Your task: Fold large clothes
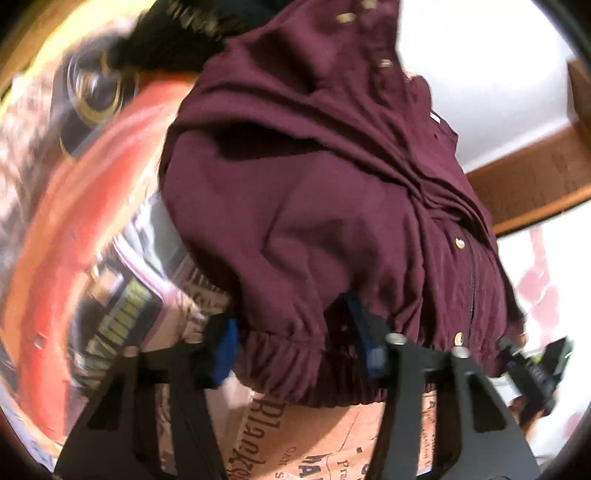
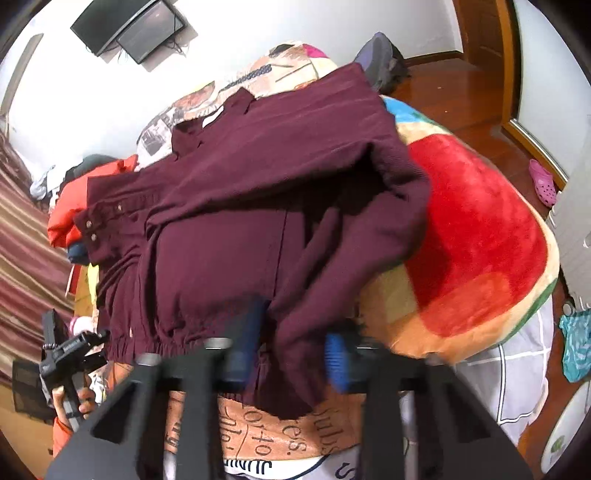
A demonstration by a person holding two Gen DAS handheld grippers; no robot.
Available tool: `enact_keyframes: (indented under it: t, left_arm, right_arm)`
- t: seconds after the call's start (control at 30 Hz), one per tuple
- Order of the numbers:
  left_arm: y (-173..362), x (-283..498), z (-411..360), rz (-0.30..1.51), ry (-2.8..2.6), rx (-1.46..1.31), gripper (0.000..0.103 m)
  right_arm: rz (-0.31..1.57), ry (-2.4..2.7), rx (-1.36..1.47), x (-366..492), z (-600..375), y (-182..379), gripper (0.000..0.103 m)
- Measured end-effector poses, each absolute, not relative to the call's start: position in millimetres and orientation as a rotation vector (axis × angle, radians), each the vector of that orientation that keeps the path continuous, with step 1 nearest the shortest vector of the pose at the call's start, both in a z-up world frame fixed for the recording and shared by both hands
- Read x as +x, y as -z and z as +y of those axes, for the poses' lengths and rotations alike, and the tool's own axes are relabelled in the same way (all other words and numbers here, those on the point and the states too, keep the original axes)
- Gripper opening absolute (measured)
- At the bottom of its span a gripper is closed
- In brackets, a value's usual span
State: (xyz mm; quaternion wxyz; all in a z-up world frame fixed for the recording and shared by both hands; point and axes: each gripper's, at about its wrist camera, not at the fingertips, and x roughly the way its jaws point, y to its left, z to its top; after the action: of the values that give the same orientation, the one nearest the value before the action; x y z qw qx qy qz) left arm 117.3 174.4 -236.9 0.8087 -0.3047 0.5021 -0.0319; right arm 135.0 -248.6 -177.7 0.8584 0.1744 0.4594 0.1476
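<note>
A maroon jacket (image 2: 258, 206) with brass snap buttons lies on the bed, sleeves folded over its body. It fills the left wrist view (image 1: 314, 206). My left gripper (image 1: 295, 347) has its blue-padded fingers wide apart around the elastic hem, which bunches between them. My right gripper (image 2: 291, 350) also stands open with the hem and a sleeve end between its fingers. The left gripper (image 2: 70, 350) shows in the right wrist view at the jacket's left hem corner, held by a hand.
The bed carries a red and orange plush blanket (image 2: 476, 236) and a printed sheet (image 2: 266, 439). An orange garment (image 2: 74, 195) lies at the left. A backpack (image 2: 380, 59), a pink clog (image 2: 541, 182) and wooden floor are at the right. A television (image 2: 129, 29) hangs on the wall.
</note>
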Motion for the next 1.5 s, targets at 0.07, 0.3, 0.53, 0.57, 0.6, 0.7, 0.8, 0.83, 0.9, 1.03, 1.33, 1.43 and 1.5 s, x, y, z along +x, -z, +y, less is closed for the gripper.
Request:
enact_keyframes:
  t: [0.07,0.3,0.53,0.57,0.6,0.7,0.8,0.83,0.9,1.03,1.33,1.43,1.5]
  left_arm:
    - [221,116,167,1.047,0.046,-0.552,0.022]
    - [126,90,157,0.815,0.134,-0.481,0.013]
    - [71,57,147,0.716,0.179,-0.439,0.013]
    - [69,53,144,0.719,0.177,-0.426,0.013]
    - [68,50,141,0.723,0.177,-0.411,0.013]
    - [68,48,136,0.739,0.182,-0.391,0.013]
    - [67,58,132,0.75,0.184,-0.366,0.013]
    - [66,62,131,0.751,0.185,-0.361,0.013]
    - [65,78,131,0.753,0.193,-0.362,0.013]
    - [47,117,131,0.727,0.195,-0.336,0.013]
    - [36,246,155,0.714,0.168,-0.417,0.013]
    - [47,289,163,0.731,0.115,-0.406,0.014]
    - [61,317,169,0.759,0.075,-0.416,0.016]
  right_arm:
    - [0.934,-0.338,0.397,132,-254,171,0.014]
    - [0.788,-0.376,0.399,115,-260,127,0.01]
    - [0.723,-0.391,0.415,96,-266,110,0.01]
    - [0.722,-0.39,0.416,93,-268,110,0.01]
    - [0.72,-0.389,0.417,92,-268,111,0.01]
    - [0.728,-0.39,0.424,90,-268,111,0.009]
    - [0.727,-0.4,0.427,100,-268,107,0.01]
    - [0.724,-0.404,0.428,106,-267,103,0.01]
    - [0.718,-0.418,0.423,121,-265,98,0.01]
    - [0.672,-0.448,0.383,147,-258,80,0.01]
    - [0.625,-0.44,0.392,248,-247,62,0.009]
    - [0.635,-0.413,0.4,287,-243,68,0.009]
    - [0.653,-0.394,0.413,312,-239,79,0.009]
